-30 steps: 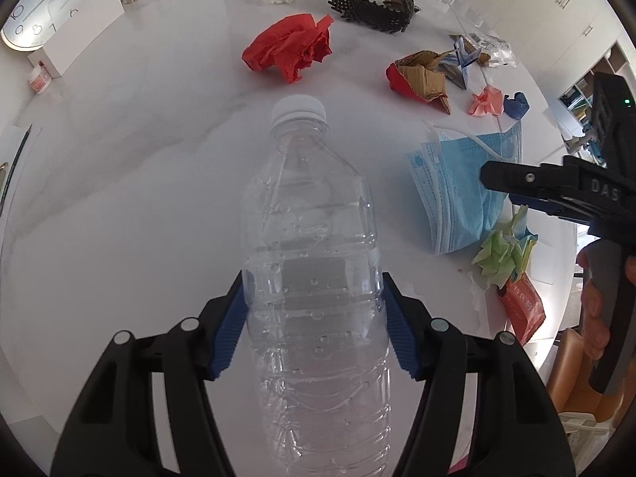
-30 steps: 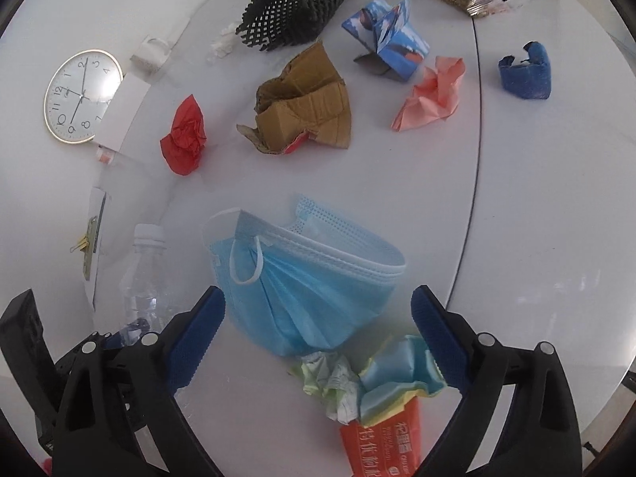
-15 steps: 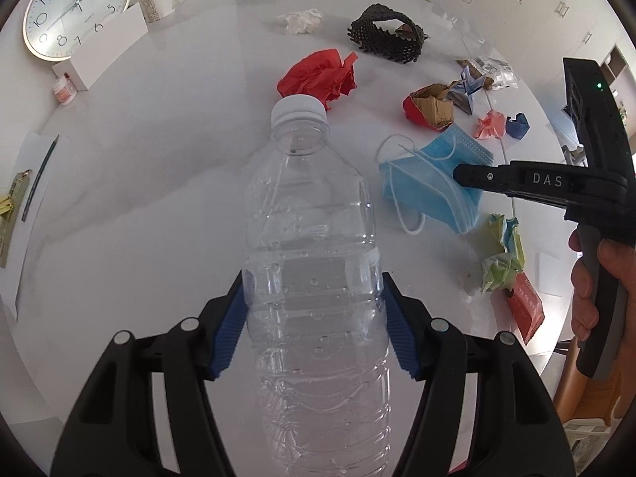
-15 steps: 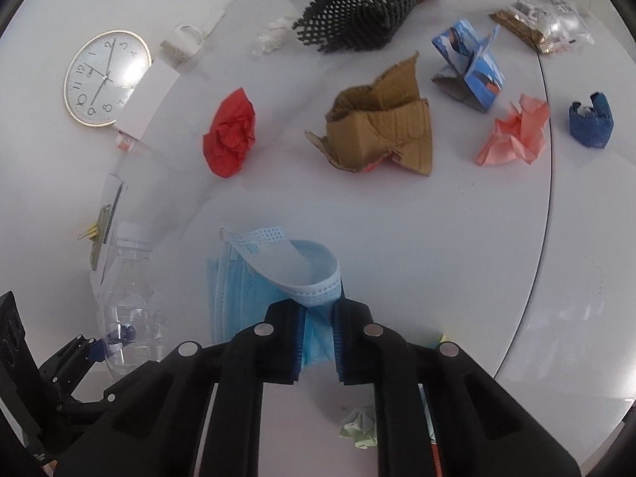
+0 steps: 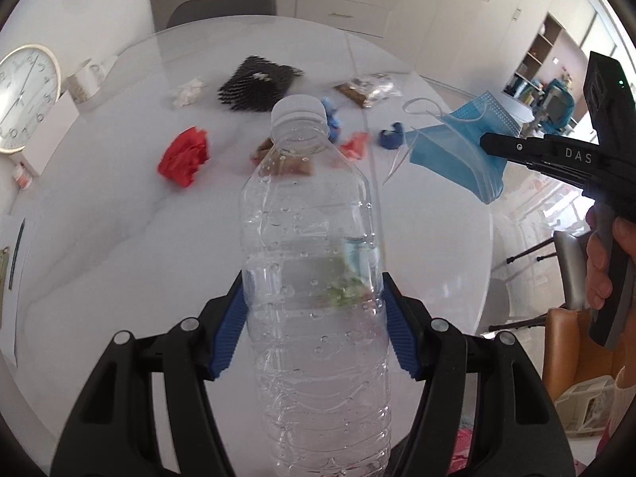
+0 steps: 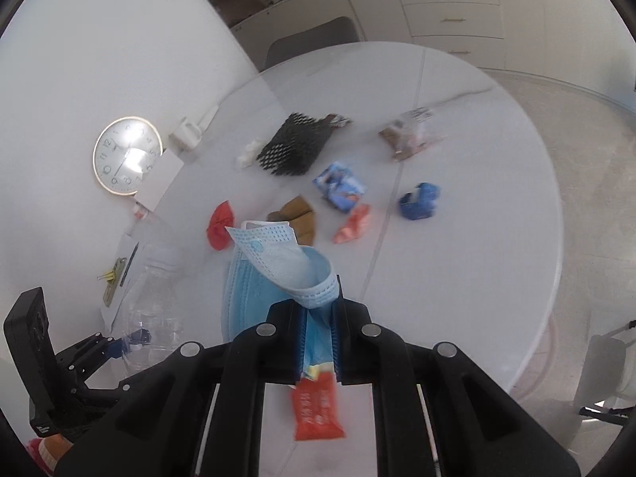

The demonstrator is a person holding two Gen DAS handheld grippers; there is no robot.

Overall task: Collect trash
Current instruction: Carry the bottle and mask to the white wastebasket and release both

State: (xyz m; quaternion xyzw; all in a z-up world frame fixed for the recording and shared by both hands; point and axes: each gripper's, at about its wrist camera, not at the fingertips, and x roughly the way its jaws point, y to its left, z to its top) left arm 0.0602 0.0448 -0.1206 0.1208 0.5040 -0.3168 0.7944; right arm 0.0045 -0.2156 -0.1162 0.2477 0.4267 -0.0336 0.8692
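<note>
My left gripper (image 5: 314, 318) is shut on a clear plastic bottle (image 5: 314, 278) with a white cap, held upright above the white round table (image 5: 119, 218). My right gripper (image 6: 318, 334) is shut on a blue face mask (image 6: 274, 266), lifted off the table; it also shows in the left wrist view (image 5: 457, 151), hanging from the right gripper's fingers (image 5: 512, 147). The bottle also shows at the left in the right wrist view (image 6: 155, 298).
On the table lie a red crumpled paper (image 5: 185, 157), black foam net (image 5: 258, 87), white tissue (image 5: 187, 91), brown cardboard (image 6: 296, 216), blue folded carton (image 6: 338, 187), pink paper (image 6: 351, 228), blue scrap (image 6: 419, 200), snack bag (image 6: 409, 137) and red wrapper (image 6: 316, 407). A clock (image 5: 24, 95) and mug (image 5: 85, 79) stand at left.
My right gripper closed on the blue mask and lifted it off the table. Both grippers rose and tilted up, the left still holding the bottle.
</note>
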